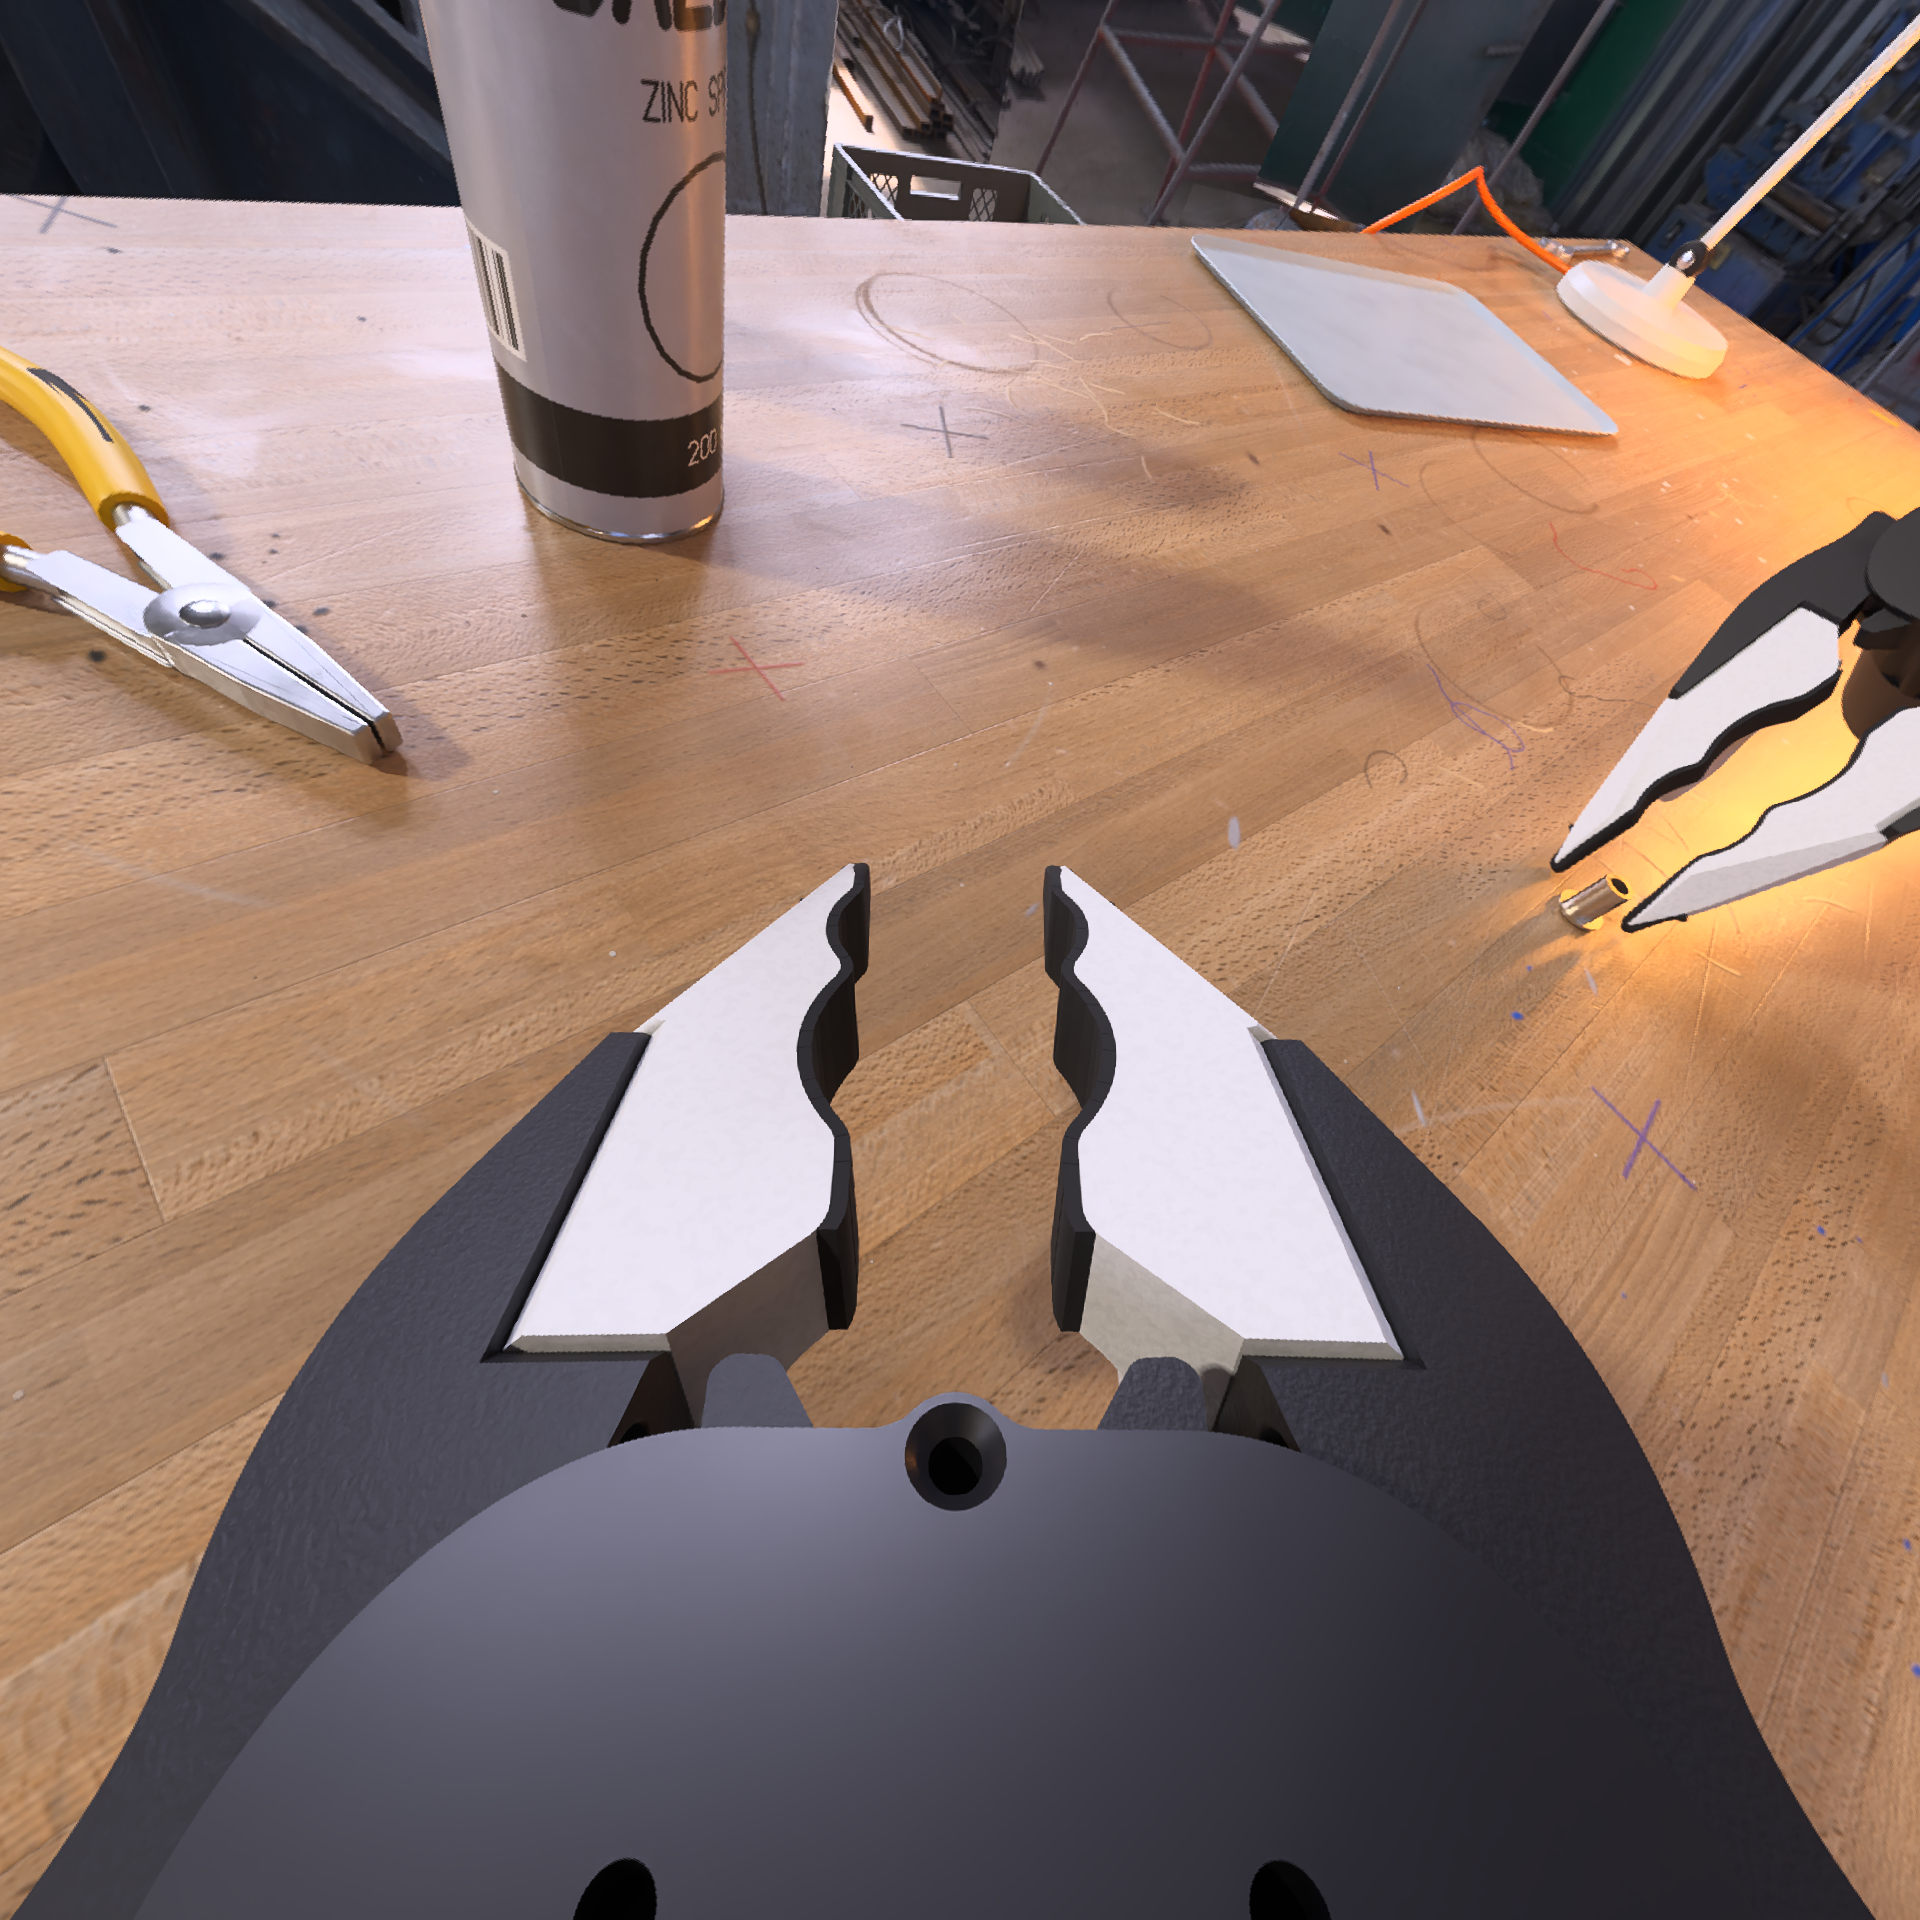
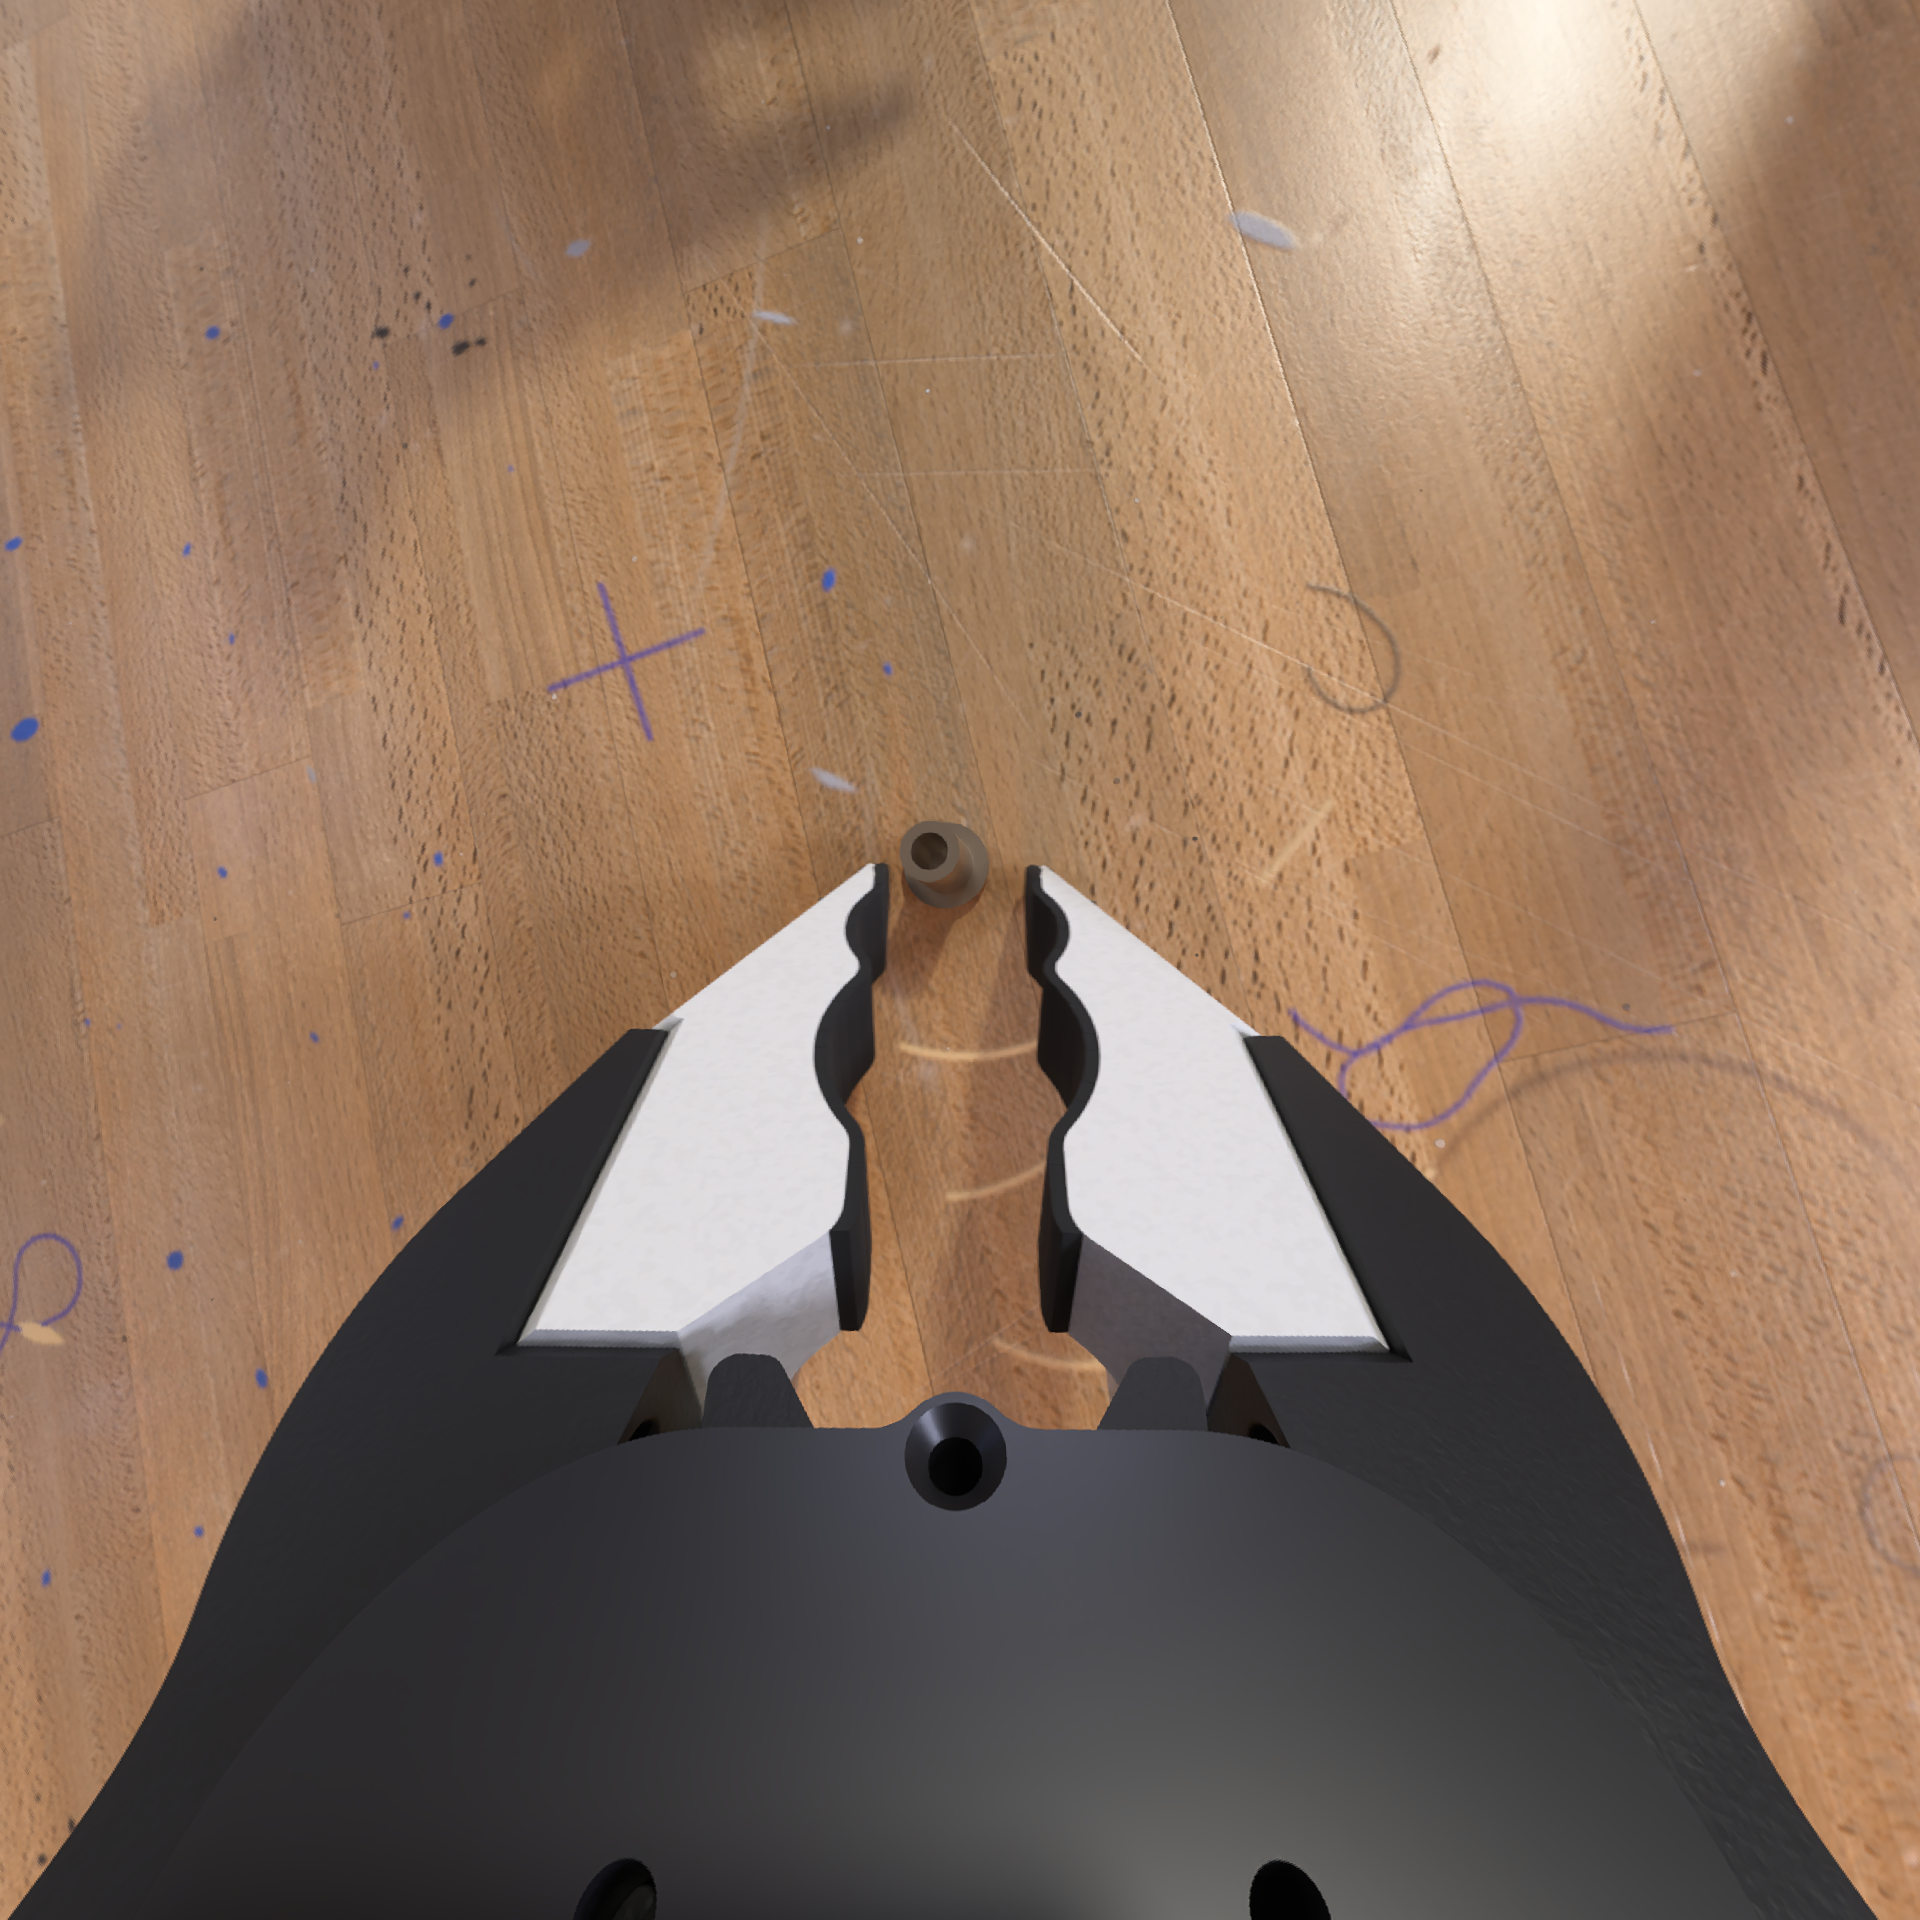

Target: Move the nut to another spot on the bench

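The nut (image 2: 943, 862) is a small metal sleeve lying on its side on the wooden bench (image 2: 1351, 416). In the right wrist view it lies just past my right gripper's (image 2: 956, 883) tips, between them, touching neither. The right gripper is open. In the left wrist view the nut (image 1: 1592, 902) shows at the right, lit warm, with the right gripper (image 1: 1595, 888) low over it, one fingertip on each side. My left gripper (image 1: 956, 883) is open and empty above bare bench, well left of the nut.
A tall grey spray can (image 1: 613, 312) stands at the back left. Yellow-handled pliers (image 1: 197, 613) lie at the left. A white flat tray (image 1: 1392, 338) and a white lamp base (image 1: 1642, 312) sit at the back right. Pen marks dot the wood.
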